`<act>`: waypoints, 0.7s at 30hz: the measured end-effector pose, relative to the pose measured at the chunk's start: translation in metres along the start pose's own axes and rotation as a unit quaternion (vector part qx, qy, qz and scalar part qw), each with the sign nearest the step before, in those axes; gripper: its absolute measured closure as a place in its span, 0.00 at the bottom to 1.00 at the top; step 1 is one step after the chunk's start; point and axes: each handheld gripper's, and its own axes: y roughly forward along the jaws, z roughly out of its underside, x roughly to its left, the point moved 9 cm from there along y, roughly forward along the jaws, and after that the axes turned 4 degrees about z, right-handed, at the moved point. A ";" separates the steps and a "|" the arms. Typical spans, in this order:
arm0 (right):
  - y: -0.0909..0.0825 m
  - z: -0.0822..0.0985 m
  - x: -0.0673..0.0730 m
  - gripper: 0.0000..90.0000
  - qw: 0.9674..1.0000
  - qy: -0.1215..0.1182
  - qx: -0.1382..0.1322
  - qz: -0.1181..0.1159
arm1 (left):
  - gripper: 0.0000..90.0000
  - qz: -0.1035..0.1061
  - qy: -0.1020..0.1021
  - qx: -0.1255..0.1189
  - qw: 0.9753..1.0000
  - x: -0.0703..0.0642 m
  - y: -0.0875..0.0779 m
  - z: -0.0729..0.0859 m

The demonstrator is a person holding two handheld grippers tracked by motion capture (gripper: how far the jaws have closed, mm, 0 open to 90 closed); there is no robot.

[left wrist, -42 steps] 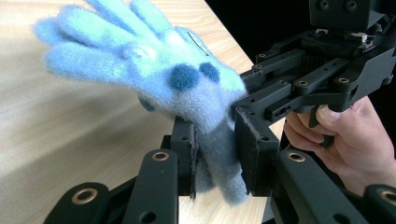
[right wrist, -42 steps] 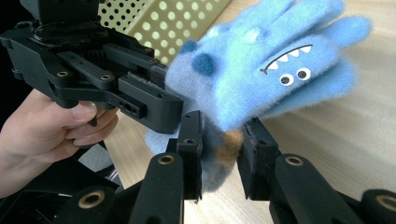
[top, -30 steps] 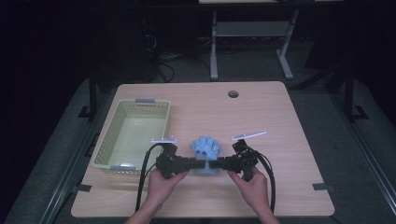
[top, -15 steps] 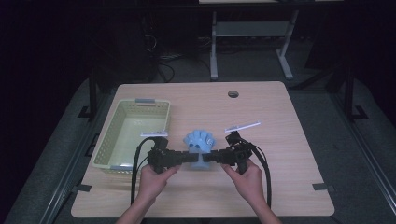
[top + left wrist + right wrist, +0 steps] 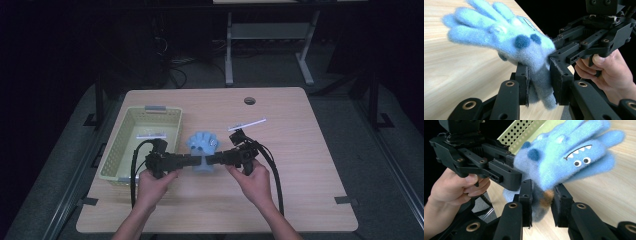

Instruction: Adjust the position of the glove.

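My left gripper (image 5: 192,161) and right gripper (image 5: 212,159) both clamp the blue glove's (image 5: 202,145) cuff; basket (image 5: 116,159) at nine o'clock.

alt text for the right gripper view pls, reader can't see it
A fuzzy blue monster glove with googly eyes and a zigzag mouth is pinched at its cuff between the right hand-held gripper's black jaws, above a wooden table. The left hand-held gripper grips the cuff from the left; a pale green basket sits behind.
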 end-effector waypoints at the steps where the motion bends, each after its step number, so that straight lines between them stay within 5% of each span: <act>1: 0.003 -0.004 0.002 0.81 1.000 -0.003 0.003 0.001 | 0.77 -0.003 0.000 -0.001 1.000 0.003 -0.004 -0.001; 21: 0.027 -0.036 0.017 0.81 1.000 -0.013 0.019 -0.018 | 0.77 -0.024 -0.009 -0.004 1.000 0.017 -0.038 -0.018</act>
